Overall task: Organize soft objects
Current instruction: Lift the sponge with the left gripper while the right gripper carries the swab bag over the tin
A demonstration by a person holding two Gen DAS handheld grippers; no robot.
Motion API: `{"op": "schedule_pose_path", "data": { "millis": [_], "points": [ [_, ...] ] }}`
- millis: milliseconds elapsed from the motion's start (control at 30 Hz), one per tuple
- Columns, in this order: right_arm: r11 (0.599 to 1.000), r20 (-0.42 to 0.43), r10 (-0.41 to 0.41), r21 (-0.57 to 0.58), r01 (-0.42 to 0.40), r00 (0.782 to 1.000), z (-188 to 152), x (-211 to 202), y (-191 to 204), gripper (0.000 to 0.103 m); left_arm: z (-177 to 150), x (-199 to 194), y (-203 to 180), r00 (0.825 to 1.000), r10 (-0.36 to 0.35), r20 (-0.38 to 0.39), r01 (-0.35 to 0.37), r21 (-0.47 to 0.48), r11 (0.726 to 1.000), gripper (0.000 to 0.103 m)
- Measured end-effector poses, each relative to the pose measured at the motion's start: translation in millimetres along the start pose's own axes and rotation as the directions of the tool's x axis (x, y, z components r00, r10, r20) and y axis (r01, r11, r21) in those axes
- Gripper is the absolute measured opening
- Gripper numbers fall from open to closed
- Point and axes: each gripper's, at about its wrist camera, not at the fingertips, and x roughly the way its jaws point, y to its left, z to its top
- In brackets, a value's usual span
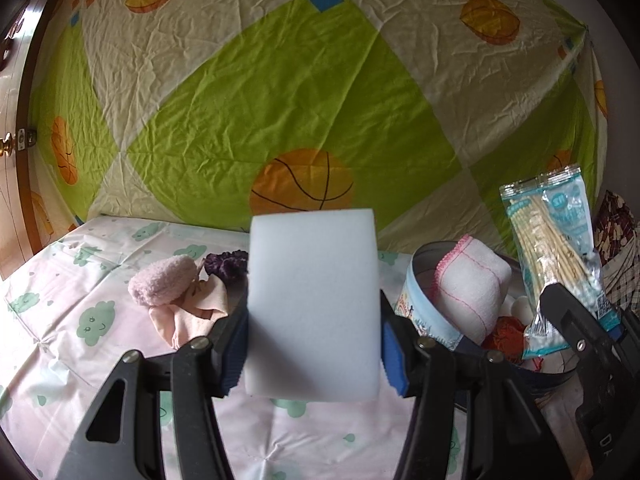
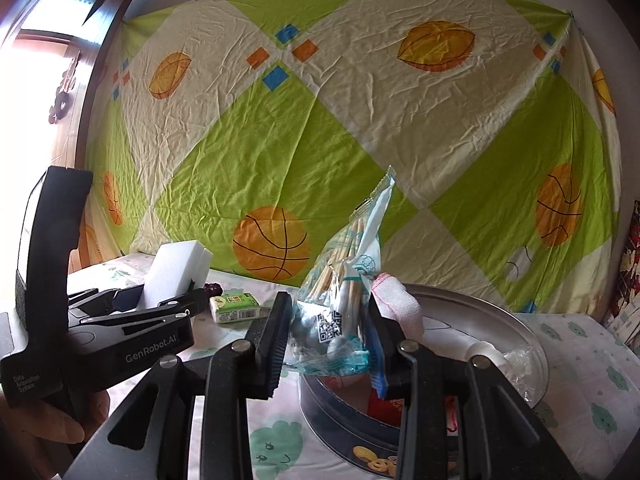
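Step in hand: the left tongs (image 1: 312, 344) are carrying a white sponge block (image 1: 314, 300) above the table (image 1: 60, 340); likely it is heading for the round tin (image 2: 400, 432).
Doing it well: keeping the squeeze light so the foam is not crushing, and clearing the tin's rim before releasing.
Left tongs: clenching the sponge by its two sides, tilting slightly downward.
Right tongs (image 2: 328, 344): gripping a packet of wooden sticks (image 2: 344, 292), holding it upright over the tin.
Soft things waiting: pink fluffy cloth (image 1: 164, 280) and purple scrunchie (image 1: 226, 264) are lying on the table; a white towel (image 1: 472, 284) is sitting in the tin.
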Motion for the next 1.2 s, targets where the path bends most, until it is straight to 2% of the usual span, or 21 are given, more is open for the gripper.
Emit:
{"op": "schedule_pose_path", "data": {
  "millis": [700,1000,1200],
  "points": [
    [0.992,0.024,-0.111,0.058,0.110,0.993,5.2,-14.5,-76.1,0.037,10.5,-3.7,-77.2,0.995,-0.098,0.018,0.096,0.064,0.993,0.056],
    [0.979,0.010,-0.199,0.049,0.198,0.980,3.0,-8.1,-108.0,0.037,20.9,-0.1,-114.8,0.987,-0.158,0.025,0.154,0.096,0.983,0.056],
    [0.963,-0.021,-0.268,0.006,0.268,0.963,-0.8,3.6,-122.0,0.037,22.9,9.2,-134.0,0.983,-0.185,0.006,0.184,0.101,0.978,0.056]
  ]
}}
